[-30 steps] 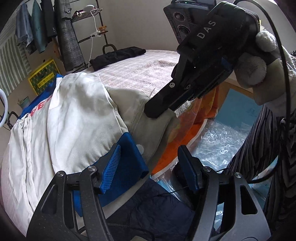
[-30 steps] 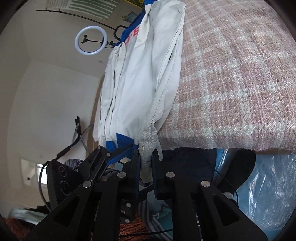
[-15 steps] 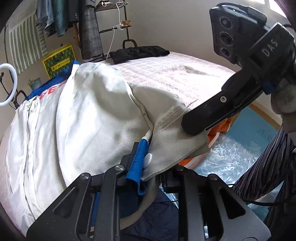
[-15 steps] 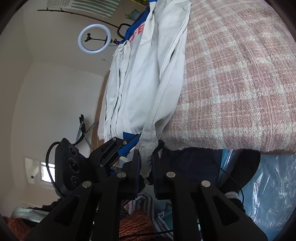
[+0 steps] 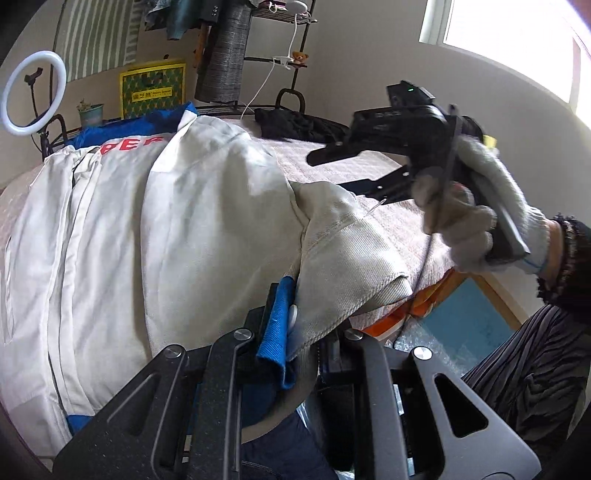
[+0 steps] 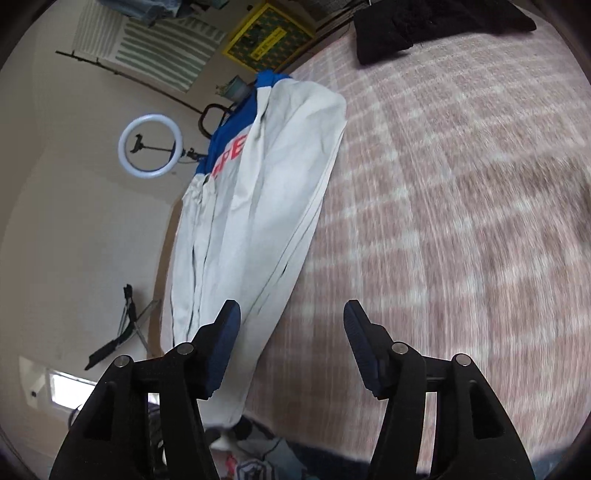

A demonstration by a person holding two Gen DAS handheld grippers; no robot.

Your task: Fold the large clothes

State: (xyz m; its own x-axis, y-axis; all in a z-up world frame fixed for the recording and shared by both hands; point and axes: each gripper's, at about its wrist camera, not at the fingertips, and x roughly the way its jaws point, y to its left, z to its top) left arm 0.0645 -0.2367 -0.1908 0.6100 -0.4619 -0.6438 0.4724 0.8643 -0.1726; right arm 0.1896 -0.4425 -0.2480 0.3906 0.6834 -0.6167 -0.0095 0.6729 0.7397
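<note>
A large cream jacket (image 5: 192,229) with blue trim and red letters lies lengthwise on the bed; it also shows in the right wrist view (image 6: 258,206). My left gripper (image 5: 295,328) is shut on the jacket's near hem, pinching a blue cuff (image 5: 277,325) and cream cloth at the bed's near edge. My right gripper (image 6: 291,332) is open and empty, raised above the pink checked bedspread (image 6: 443,184) just right of the jacket. It shows in the left wrist view (image 5: 354,166), held by a gloved hand.
A black garment (image 6: 424,26) lies at the bed's far end. A ring light (image 6: 151,147) and a clothes rack (image 5: 229,48) stand by the wall. Plastic wrap and an orange sheet (image 5: 417,310) lie on the floor beside the bed.
My right gripper let go of the jacket's edge, opened and swung up over the bedspread. My left gripper shut on the hem and stays there.
</note>
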